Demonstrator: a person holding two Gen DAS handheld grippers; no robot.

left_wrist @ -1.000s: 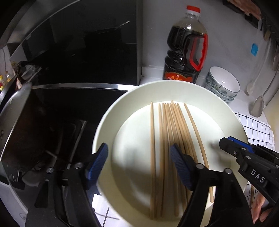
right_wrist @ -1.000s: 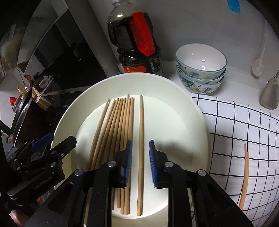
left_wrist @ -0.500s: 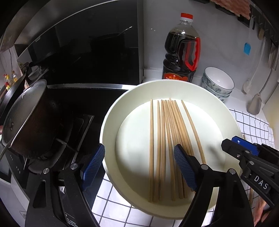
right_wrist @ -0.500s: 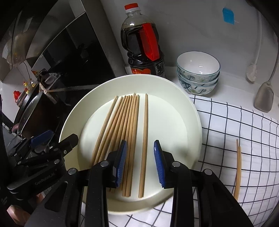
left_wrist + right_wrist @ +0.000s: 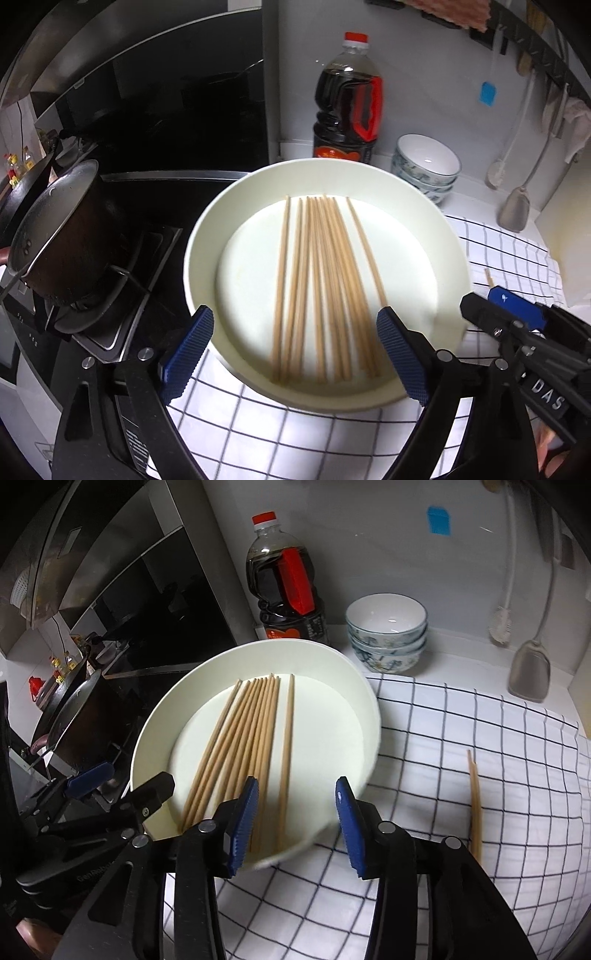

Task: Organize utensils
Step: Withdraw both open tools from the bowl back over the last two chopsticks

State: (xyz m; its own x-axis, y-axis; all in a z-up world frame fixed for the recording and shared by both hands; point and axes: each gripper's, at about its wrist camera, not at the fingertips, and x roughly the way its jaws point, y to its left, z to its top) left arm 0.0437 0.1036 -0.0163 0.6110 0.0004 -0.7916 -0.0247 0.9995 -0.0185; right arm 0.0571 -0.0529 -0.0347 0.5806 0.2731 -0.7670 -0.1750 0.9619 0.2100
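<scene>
Several wooden chopsticks (image 5: 325, 288) (image 5: 251, 738) lie side by side in a cream plate (image 5: 207, 236) (image 5: 354, 686) on a checked cloth. My left gripper (image 5: 295, 347) hovers over the plate's near edge, jaws wide and opening, with nothing held between them. My right gripper (image 5: 293, 812) is above the plate's near right part, its jaws opening; one chopstick lies on the plate below the gap, not gripped. A pair of chopsticks (image 5: 474, 797) rests on the cloth to the right of the plate. Each gripper shows at the edge of the other's view.
A dark soy sauce bottle (image 5: 347, 107) (image 5: 286, 587) and stacked patterned bowls (image 5: 426, 170) (image 5: 386, 631) stand behind the plate. A pot (image 5: 62, 236) sits on the stove at left. A spatula (image 5: 530, 664) and brush (image 5: 504, 602) hang on the right wall. The checked cloth (image 5: 461, 723) extends right.
Both grippers have pulled back and risen from the plate, and both have opened wider. The right gripper's jaws, earlier close around one chopstick, now stand well apart with that chopstick left on the plate.
</scene>
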